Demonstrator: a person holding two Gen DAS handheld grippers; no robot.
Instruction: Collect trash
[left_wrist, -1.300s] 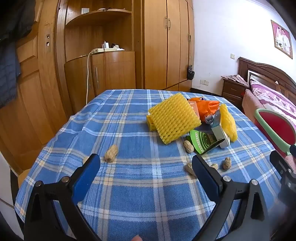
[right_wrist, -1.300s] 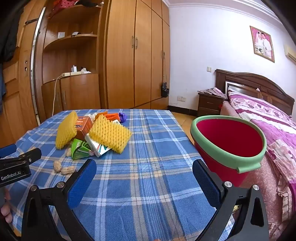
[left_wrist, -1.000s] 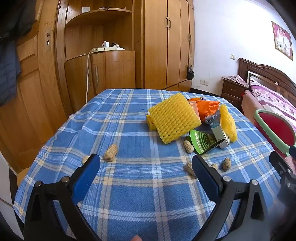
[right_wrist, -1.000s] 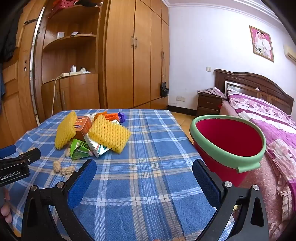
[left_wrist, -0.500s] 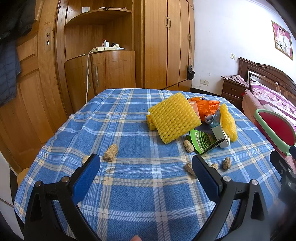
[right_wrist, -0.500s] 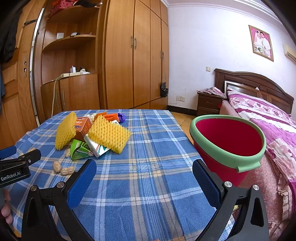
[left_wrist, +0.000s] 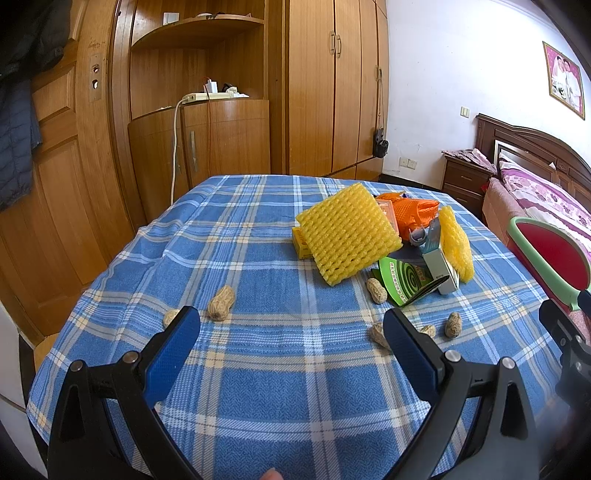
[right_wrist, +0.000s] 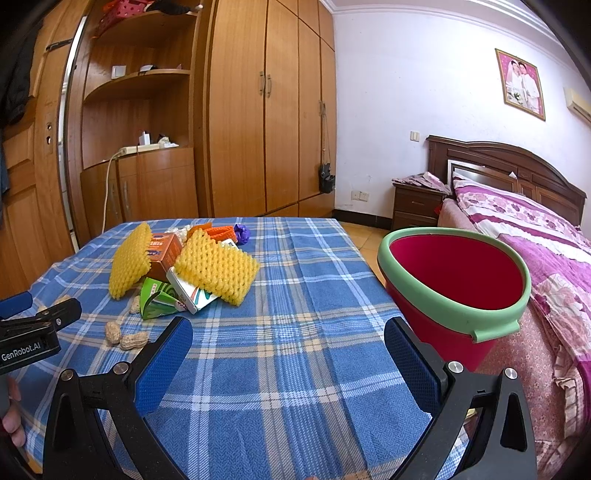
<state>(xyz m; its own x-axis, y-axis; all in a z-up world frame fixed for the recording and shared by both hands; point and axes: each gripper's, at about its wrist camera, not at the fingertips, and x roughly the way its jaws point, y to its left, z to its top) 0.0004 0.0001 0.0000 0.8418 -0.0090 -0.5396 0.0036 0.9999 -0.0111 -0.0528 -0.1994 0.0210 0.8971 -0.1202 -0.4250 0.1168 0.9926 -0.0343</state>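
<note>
Covering the table, blue plaid cloth (left_wrist: 258, 236) under trash; wooden wardrobe (right_wrist: 266, 110) behind; both jaws agape

Both grippers, left (left_wrist: 291, 341) & right (right_wrist: 288, 349), fingers spread wide, empty.

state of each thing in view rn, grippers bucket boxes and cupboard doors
Left gripper: open, holding nothing
Right gripper: open, holding nothing
Red bucket with green rim: upright, no trash seen inside
Green mosquito-coil box: lying on the tablecloth, flap open
Orange carton: tilted in the pile
Tall wooden wardrobe doors: shut
</note>
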